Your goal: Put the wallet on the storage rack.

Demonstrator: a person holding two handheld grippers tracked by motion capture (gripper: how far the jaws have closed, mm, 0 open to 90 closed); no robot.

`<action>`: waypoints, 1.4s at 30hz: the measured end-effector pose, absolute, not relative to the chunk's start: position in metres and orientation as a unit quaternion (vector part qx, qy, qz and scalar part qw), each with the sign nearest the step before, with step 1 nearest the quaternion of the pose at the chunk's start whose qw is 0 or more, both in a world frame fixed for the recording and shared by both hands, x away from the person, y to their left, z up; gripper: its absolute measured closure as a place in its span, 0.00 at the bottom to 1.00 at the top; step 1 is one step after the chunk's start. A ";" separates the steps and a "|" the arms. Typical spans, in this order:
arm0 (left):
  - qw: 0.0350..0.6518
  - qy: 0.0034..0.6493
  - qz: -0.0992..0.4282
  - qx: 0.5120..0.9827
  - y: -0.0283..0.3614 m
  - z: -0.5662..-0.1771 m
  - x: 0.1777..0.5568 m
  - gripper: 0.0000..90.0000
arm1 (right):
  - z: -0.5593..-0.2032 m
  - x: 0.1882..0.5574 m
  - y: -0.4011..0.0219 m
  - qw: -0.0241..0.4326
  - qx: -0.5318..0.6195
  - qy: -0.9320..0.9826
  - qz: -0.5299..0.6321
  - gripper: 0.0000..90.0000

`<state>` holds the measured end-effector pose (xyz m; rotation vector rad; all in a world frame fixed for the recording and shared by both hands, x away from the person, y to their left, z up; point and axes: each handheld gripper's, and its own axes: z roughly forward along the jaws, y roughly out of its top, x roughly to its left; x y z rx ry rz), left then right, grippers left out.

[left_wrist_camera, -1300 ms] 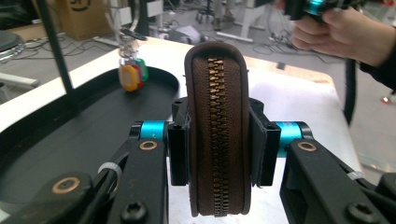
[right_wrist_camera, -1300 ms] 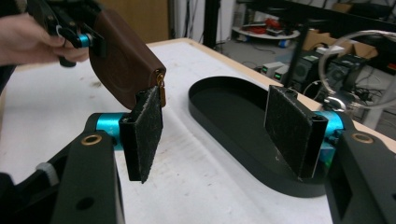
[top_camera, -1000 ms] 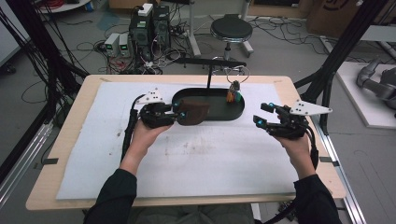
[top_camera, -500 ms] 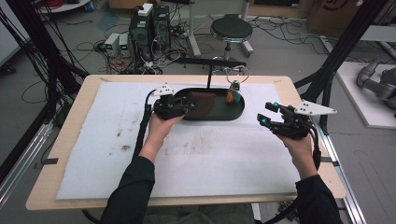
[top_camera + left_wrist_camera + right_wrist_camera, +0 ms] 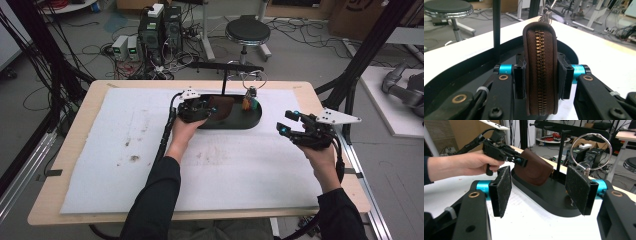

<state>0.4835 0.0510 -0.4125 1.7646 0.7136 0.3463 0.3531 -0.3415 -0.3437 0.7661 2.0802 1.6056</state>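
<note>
A brown zippered leather pouch (image 5: 540, 72) stands on edge between the pads of my left gripper (image 5: 540, 78), which is shut on it. In the high view the left gripper (image 5: 202, 109) holds the pouch (image 5: 221, 106) over the left end of a black oval base (image 5: 245, 121). From that base rises a thin post with a crossbar, and a metal key ring (image 5: 591, 147) hangs there. My right gripper (image 5: 285, 123) hovers to the right of the base, open, with nothing between its pads (image 5: 502, 192). The right gripper view looks across at the pouch (image 5: 534, 170) and the left gripper (image 5: 517, 160).
A white mat (image 5: 125, 150) covers the wooden table, with a few dark stains at its left and middle. A small orange and green item (image 5: 248, 103) sits on the base by the post. A stool (image 5: 245, 31), computers and cables stand on the floor beyond the far edge.
My left hand has carried the pouch to the right and away from me, from the base's left rim to over the base. The right hand has stayed about where it was.
</note>
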 end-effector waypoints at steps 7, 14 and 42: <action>0.573 0.305 0.149 0.746 0.050 -0.421 0.490 0.73 | -0.345 0.353 -0.343 0.198 0.274 0.745 0.575 0.45; 0.567 0.299 0.137 0.756 0.045 -0.428 0.490 0.73 | -0.346 0.353 -0.342 0.198 0.274 0.746 0.573 0.45; 0.490 0.343 0.220 0.771 0.083 -0.390 0.460 0.29 | -0.347 0.356 -0.341 0.200 0.274 0.748 0.570 0.44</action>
